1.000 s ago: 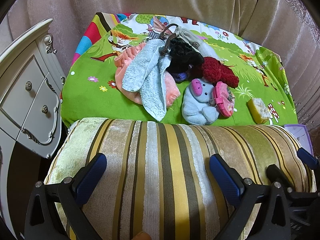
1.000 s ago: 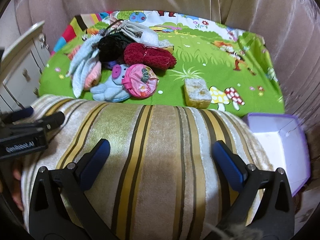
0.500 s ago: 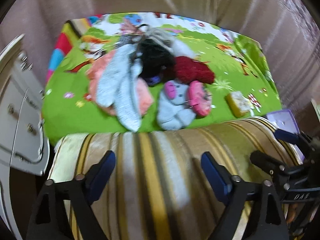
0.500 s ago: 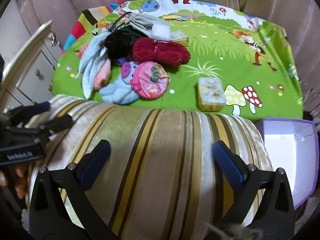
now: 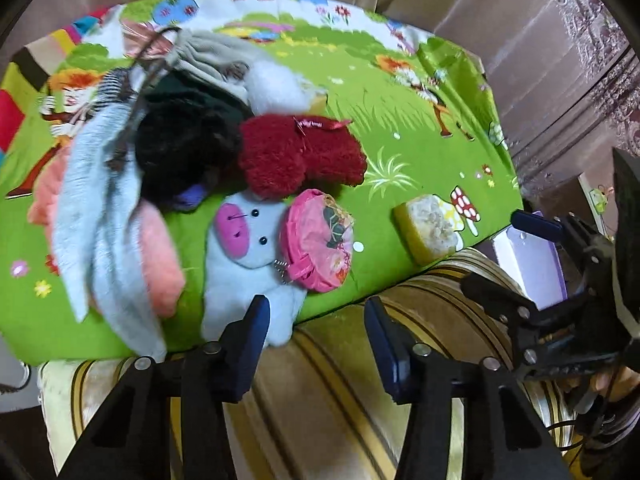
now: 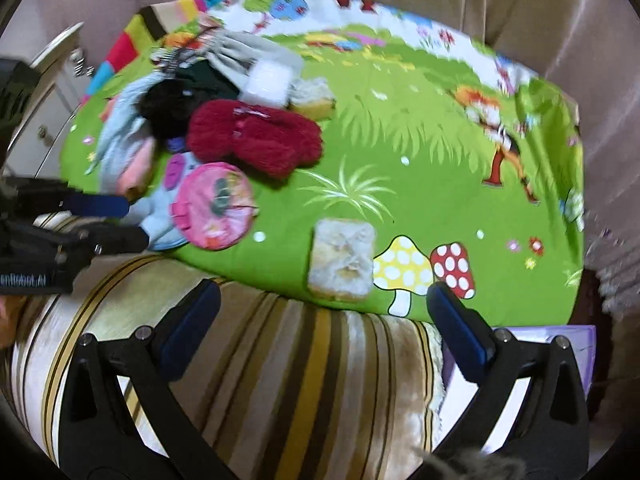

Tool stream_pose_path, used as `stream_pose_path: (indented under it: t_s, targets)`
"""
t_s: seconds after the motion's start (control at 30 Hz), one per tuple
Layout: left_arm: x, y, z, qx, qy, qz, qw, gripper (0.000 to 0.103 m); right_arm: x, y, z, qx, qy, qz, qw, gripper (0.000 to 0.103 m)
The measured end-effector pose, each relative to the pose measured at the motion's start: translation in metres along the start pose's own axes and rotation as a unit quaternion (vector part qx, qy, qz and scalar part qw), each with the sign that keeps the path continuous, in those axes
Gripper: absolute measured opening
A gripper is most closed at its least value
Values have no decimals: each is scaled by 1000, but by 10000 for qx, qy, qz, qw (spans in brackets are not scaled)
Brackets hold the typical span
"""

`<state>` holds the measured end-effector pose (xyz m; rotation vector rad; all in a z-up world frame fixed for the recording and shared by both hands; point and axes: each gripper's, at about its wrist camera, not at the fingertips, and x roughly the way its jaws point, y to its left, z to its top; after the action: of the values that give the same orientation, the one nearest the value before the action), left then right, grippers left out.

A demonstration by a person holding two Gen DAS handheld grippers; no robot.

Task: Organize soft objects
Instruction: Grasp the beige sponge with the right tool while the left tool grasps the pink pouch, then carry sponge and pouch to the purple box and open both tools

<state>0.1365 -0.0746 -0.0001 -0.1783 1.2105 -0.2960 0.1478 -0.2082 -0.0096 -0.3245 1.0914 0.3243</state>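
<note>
Left gripper (image 5: 316, 316): jaws apart, empty, lower centre, at the blue plush toy's (image 5: 248, 256) bottom edge.
Right gripper (image 6: 324, 312): jaws wide apart, empty, below the yellow sponge (image 6: 342, 260).
Soft pile: upper left on the green mat (image 6: 420, 152).

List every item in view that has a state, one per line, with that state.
Left claw: open, empty, near the plush.
Right claw: open, empty, near the sponge.
Pale blue plush toy with pink snout: lying flat, ungrasped.
Round pink pouch: chained to plush.
Yellow sponge block: lying flat.
Dark red fuzzy socks: lying together, tagged.
Purple box: open.
</note>
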Motion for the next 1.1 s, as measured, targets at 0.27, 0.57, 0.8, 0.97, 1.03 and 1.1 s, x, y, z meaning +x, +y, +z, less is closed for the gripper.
stream_pose_path:
  t_s: [0.27, 0.57, 0.8, 0.97, 1.03, 1.1]
  targets:
    - [36, 6, 25, -286, 257, -87, 9992, 49, 44, -13, 17, 75, 353, -140, 9992, 103]
    - [55, 8, 31, -498, 355, -244, 9978, 28, 80, -28, 21, 353, 764, 53, 9964, 68]
    - [39, 12, 23, -730, 121, -468, 9962, 15, 66, -32, 15, 489, 468, 280, 9973, 50]
    - [20, 0, 19, -728, -146, -507, 9959, 13, 46, -41, 8, 684, 102, 407, 9968, 49]
    - [15, -6, 19, -703, -232, -593, 9955, 13, 36, -44, 4, 790, -38, 454, 9958, 49]
    - [12, -18, 21, -633, -283, -660, 9954, 13, 26, -45, -1, 873, -159, 452, 9950, 49]
